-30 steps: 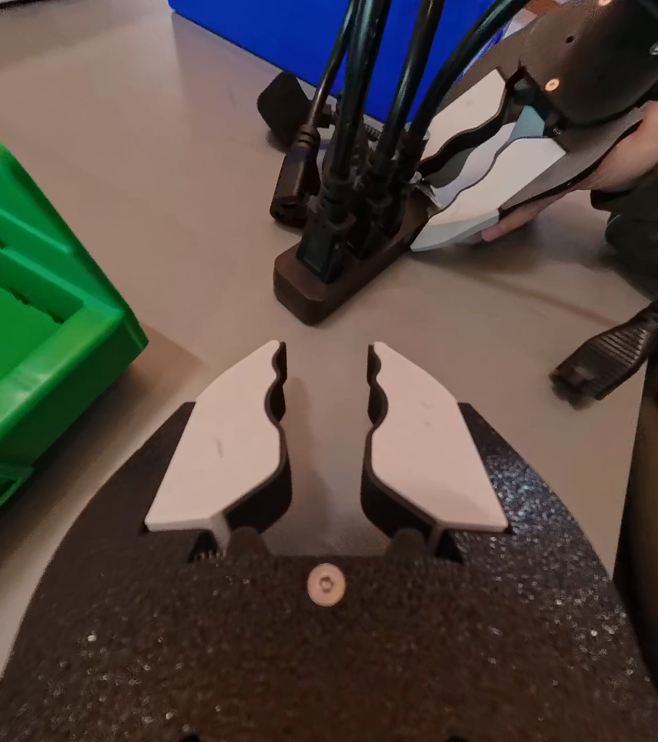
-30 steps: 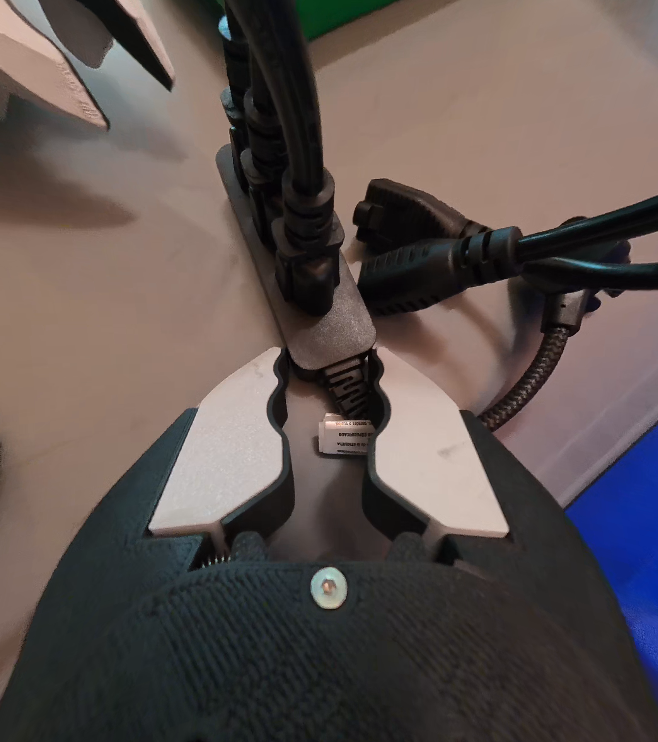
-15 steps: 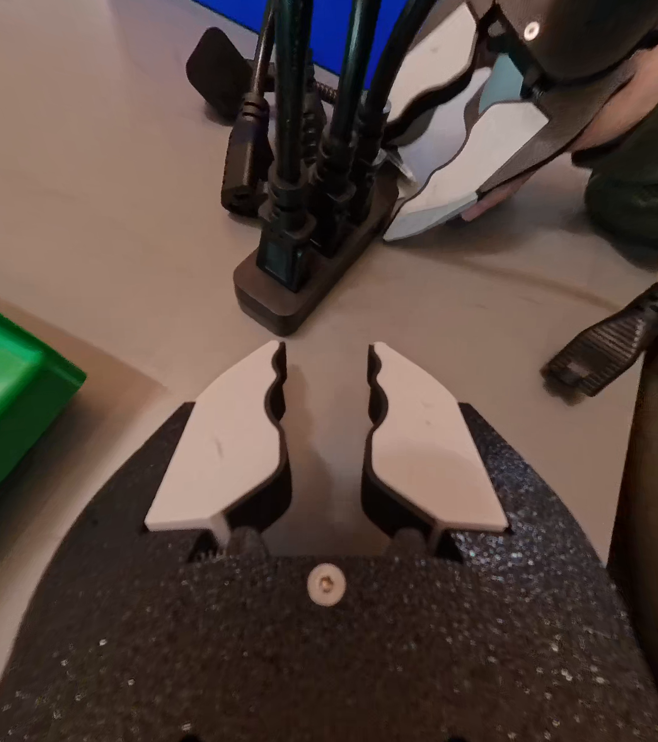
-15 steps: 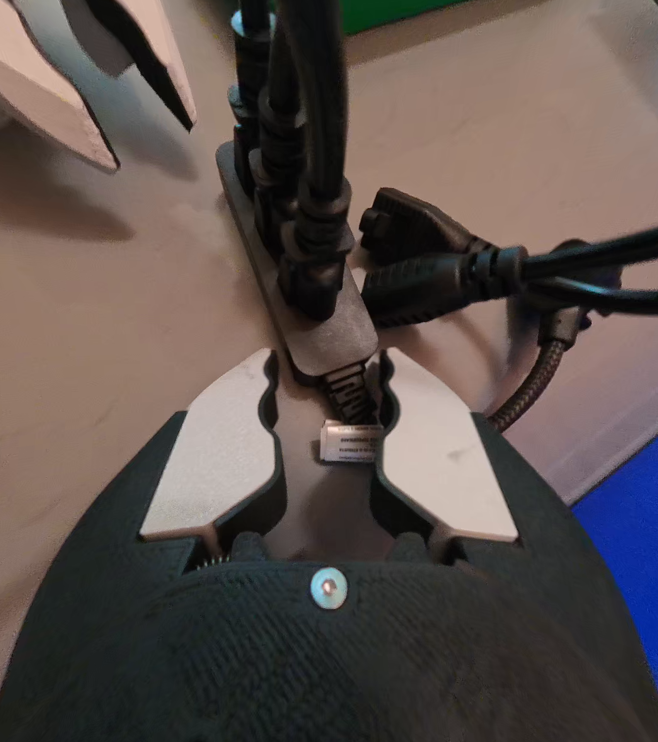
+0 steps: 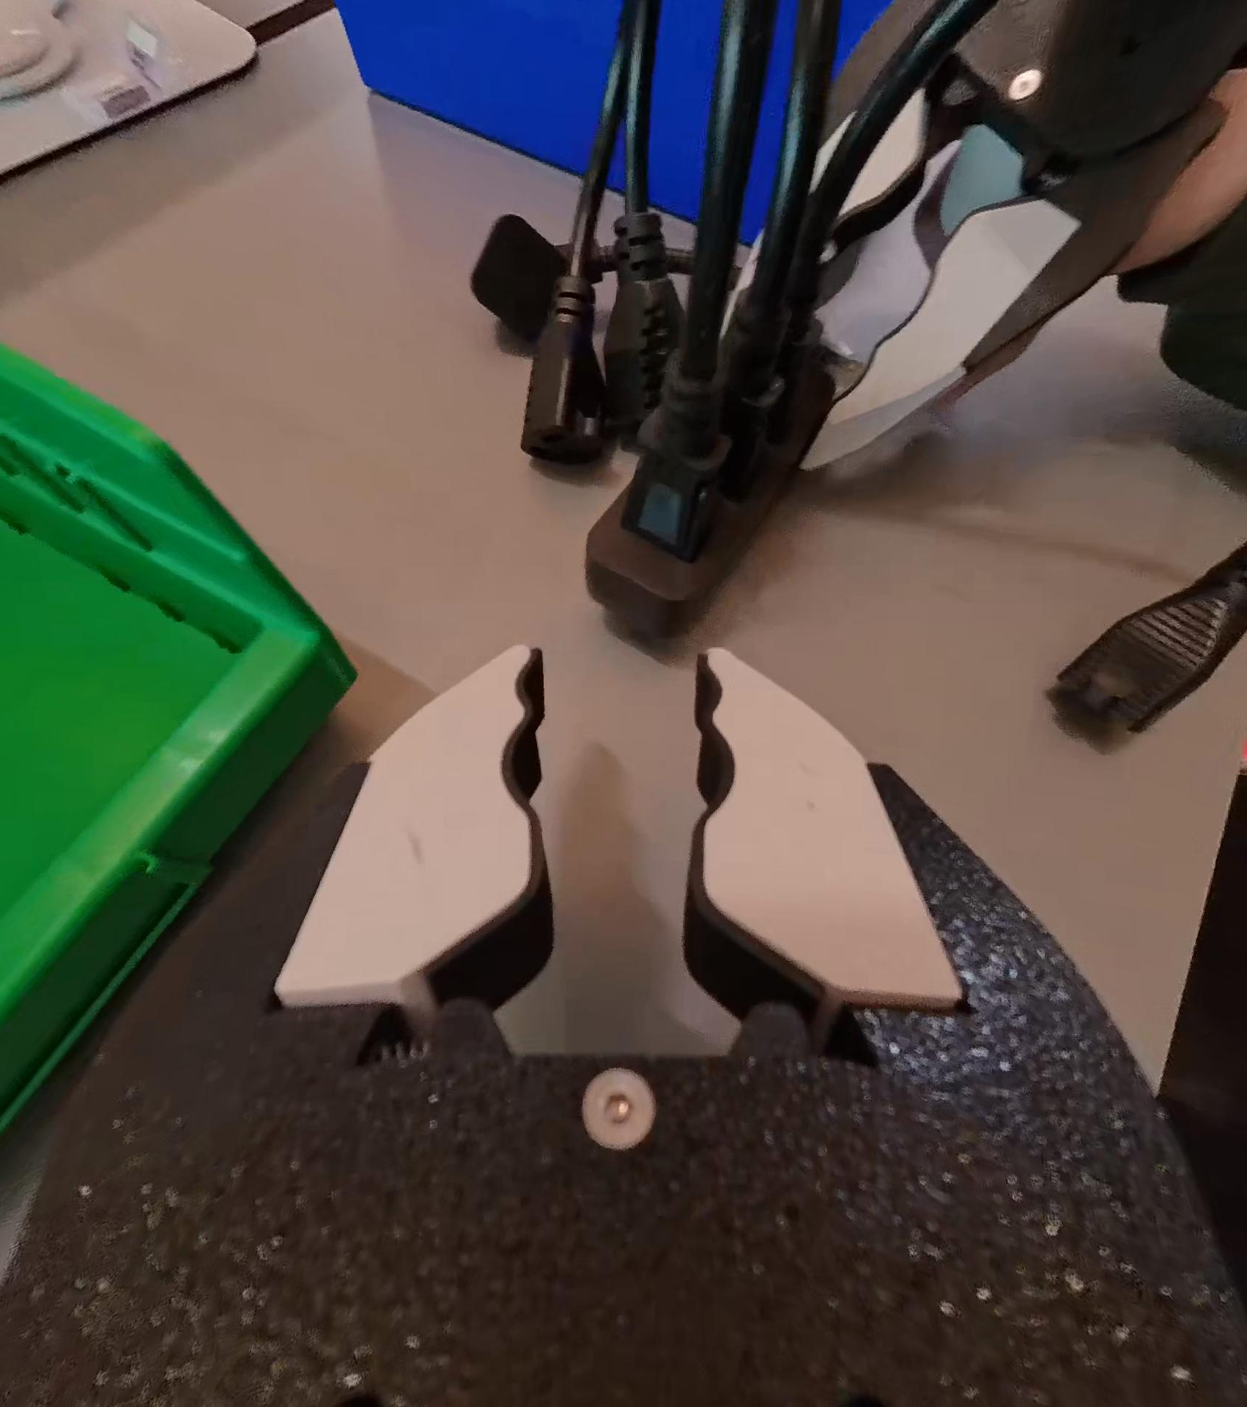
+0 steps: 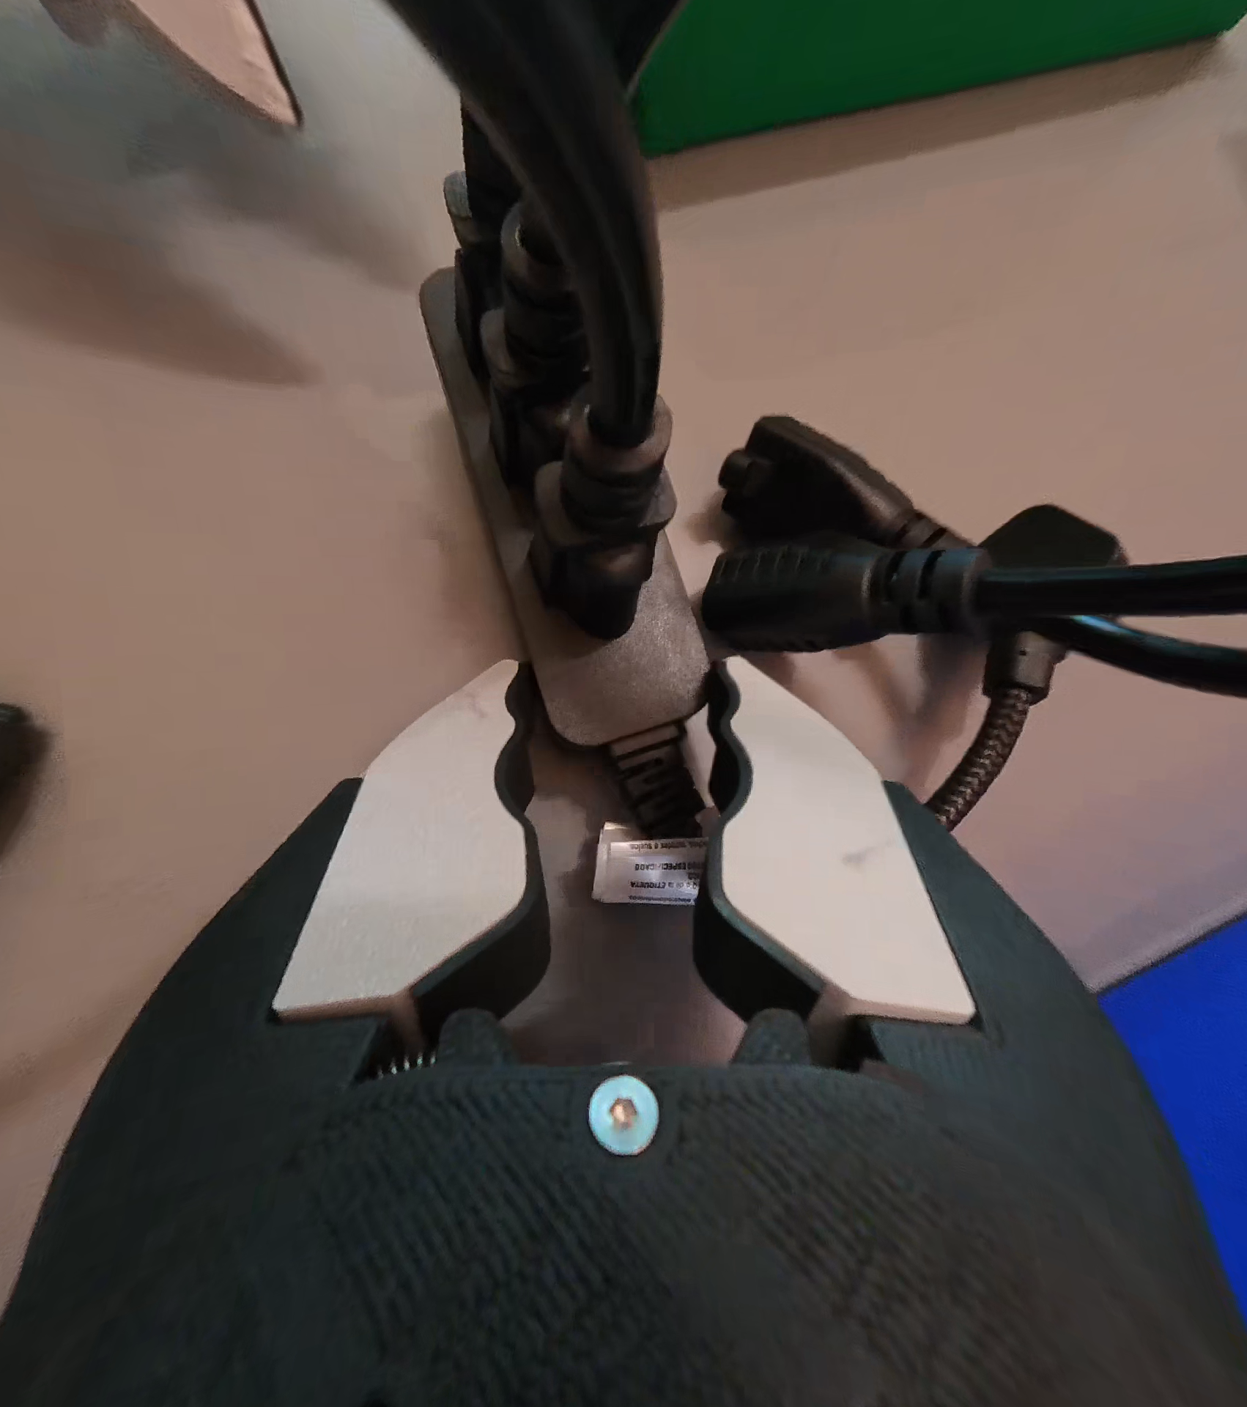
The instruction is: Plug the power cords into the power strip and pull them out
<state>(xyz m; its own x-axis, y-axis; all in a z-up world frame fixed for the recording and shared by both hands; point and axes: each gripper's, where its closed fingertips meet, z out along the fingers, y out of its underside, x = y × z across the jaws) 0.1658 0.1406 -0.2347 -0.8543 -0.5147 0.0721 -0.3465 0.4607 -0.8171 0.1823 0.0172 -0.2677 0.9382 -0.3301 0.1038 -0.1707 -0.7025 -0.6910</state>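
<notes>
The strip is lying flat on the worktop, its long axis running away from my left claw and slanting up to the right toward the right claw. Several plugs are standing seated in a row along it, their cords rising straight up out of frame. The near end of the strip is sitting just ahead of the left claw's tips and a little to the right of centre, with bare worktop between.

In the right wrist view, the strip is running straight away from the right claw, and its near end is sitting between the tips. The jaws are standing narrow around that end; whether the pads are actually pressing on it I cannot tell. The strip's own lead, with a white tag, is trailing back between the fingers.

So the right claw is at one end, apparently bracing, and the left is the free one: half open, empty, pointing low along the worktop at the other end. Nearest to it is the end plug, so I am judging that it has to rise and come in over that plug, then pull straight up along the cord.

Loose plugs are lying just left of the strip, another is well off to the right, and a green bin is sitting at the left.
</notes>
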